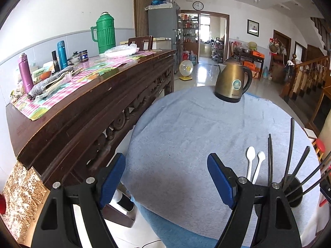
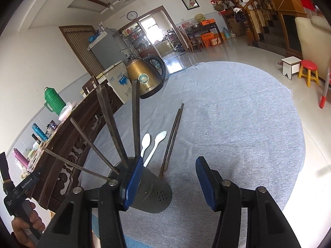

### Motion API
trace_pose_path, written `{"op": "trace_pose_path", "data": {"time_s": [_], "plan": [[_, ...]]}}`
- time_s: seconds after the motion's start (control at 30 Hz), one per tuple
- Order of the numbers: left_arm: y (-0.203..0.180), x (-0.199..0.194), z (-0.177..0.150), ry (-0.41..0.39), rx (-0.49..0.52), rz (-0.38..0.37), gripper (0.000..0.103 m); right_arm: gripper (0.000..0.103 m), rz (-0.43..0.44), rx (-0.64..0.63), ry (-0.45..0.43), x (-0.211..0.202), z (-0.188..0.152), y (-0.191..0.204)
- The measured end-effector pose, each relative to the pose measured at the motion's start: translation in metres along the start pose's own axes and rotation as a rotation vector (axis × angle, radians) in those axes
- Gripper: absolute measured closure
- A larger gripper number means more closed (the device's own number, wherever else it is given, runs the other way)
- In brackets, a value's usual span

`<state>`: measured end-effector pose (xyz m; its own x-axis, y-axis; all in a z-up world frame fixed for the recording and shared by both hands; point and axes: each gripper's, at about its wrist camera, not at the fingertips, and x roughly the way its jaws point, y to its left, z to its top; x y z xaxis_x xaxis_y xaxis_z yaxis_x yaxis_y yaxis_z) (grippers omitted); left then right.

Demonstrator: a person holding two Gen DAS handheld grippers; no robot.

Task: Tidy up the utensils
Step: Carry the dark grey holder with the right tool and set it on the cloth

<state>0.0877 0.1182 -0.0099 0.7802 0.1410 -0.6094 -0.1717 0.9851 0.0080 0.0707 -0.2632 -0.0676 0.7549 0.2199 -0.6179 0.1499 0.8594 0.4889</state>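
Observation:
A dark grey perforated utensil holder [image 2: 152, 192] stands on the round table's grey cloth [image 2: 238, 113] and holds several dark chopsticks [image 2: 110, 124] fanned out. Two white plastic spoons [image 2: 154, 147] lie side by side on the cloth beyond it, and a pair of dark chopsticks [image 2: 172, 138] lies to their right. My right gripper [image 2: 168, 183] is open and empty, its left finger just in front of the holder. My left gripper [image 1: 166, 180] is open and empty over the table's left side; the spoons [image 1: 251, 163] and the holder [image 1: 293, 190] are to its right.
A bronze electric kettle [image 1: 232, 80] stands at the table's far edge. A long dark wooden sideboard [image 1: 82, 107] runs along the left with a green thermos [image 1: 104, 33], bottles and wrapped items. A red stool [image 2: 309, 72] and a white stool [image 2: 290, 65] stand on the floor at right.

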Motion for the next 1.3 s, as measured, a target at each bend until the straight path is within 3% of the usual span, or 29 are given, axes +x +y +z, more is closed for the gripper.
{"op": "trace_pose_path", "data": {"time_s": [1.3], "plan": [[-0.007,0.038,-0.011,0.087,0.03,0.02,0.021,0.046,-0.027,0.028,0.06,0.037,-0.003,-0.007]]}}
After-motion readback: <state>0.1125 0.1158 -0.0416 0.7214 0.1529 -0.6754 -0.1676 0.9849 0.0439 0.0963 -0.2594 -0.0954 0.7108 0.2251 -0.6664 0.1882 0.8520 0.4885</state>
